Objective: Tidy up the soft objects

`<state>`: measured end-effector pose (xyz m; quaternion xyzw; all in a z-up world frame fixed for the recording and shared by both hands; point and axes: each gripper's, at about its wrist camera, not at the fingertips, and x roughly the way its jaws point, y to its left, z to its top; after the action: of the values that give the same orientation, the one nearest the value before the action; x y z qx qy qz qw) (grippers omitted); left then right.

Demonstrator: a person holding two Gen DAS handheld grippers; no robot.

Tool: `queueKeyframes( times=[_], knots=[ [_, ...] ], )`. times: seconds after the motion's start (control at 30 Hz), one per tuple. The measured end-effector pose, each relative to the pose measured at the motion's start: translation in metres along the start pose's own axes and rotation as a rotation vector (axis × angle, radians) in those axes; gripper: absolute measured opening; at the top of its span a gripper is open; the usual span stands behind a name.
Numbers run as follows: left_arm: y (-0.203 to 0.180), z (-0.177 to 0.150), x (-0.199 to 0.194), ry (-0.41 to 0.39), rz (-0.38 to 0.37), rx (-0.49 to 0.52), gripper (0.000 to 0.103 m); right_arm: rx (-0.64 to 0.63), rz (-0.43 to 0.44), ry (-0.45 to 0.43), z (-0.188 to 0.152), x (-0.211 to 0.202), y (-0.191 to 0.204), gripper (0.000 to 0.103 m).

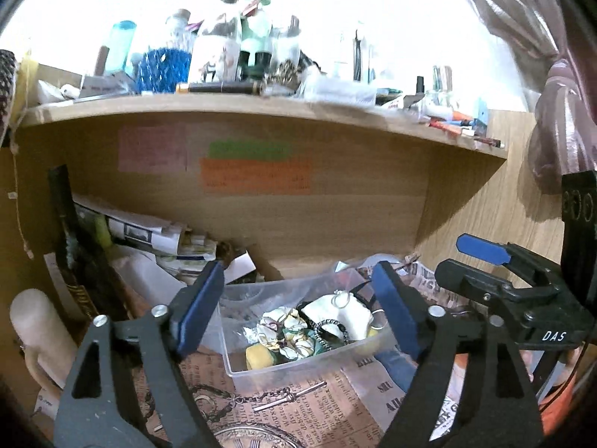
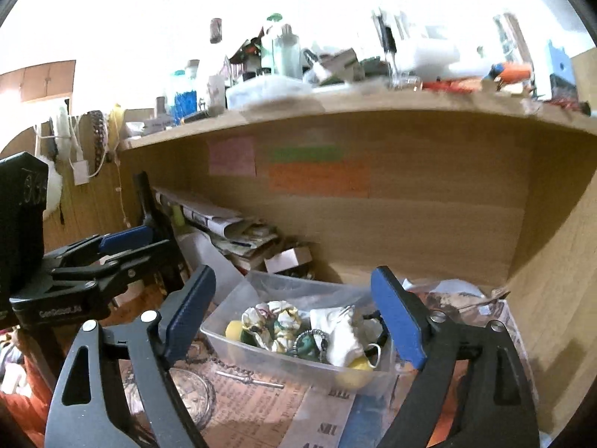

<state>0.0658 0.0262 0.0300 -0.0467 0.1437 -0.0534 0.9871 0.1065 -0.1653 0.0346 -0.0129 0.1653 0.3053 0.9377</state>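
Soft objects sit heaped in a clear plastic bin (image 1: 261, 367) on the bench: a floral scrunchie (image 1: 285, 330), a white cloth pouch (image 1: 337, 315), a yellow sponge-like piece (image 1: 259, 356), a dark beaded band (image 1: 330, 330). The bin rests on newspaper-print paper (image 1: 298, 410), under the wooden shelf (image 1: 261, 106).

In the left wrist view the heap lies at 12 o'clock from the left gripper (image 1: 298, 310), framed between its blue pads. Gripper spread wide, nothing held.

In the right wrist view the bin (image 2: 283, 364) lies at 12 o'clock from the right gripper (image 2: 298, 313), heap centred. Also spread wide, empty.

Bin's long axis runs roughly 10 to 4 o'clock in the right view, about 8 to 2 in the left.

Judgement: neither gripper is clearly nearer; both face the bin alike. Scrunchie (image 2: 274, 319) tops the heap, likely the easiest first pick.
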Motion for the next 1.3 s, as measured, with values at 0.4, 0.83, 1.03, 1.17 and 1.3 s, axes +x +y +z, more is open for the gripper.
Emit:
queueKeyframes(
  times=[0.4,0.83,1.03,1.17,1.3],
  knots=[
    [-0.013,0.002,-0.025,-0.059,0.033,0.026,0.102,0.006,-0.029,-0.063,-0.002,-0.024,0.002,0.102],
    [-0.016,-0.001,-0.027,-0.059,0.038,0.031,0.103,0.003,-0.047,-0.070,-0.005,-0.027,0.006,0.103],
    [-0.019,-0.003,-0.026,-0.056,0.053,0.029,0.103,0.009,-0.046,-0.075,-0.006,-0.029,0.006,0.103],
    [-0.018,-0.003,-0.026,-0.056,0.055,0.029,0.103,0.008,-0.047,-0.077,-0.006,-0.030,0.006,0.103],
    [-0.019,-0.004,-0.026,-0.056,0.058,0.028,0.103,0.012,-0.046,-0.079,-0.006,-0.031,0.005,0.103]
  ],
)
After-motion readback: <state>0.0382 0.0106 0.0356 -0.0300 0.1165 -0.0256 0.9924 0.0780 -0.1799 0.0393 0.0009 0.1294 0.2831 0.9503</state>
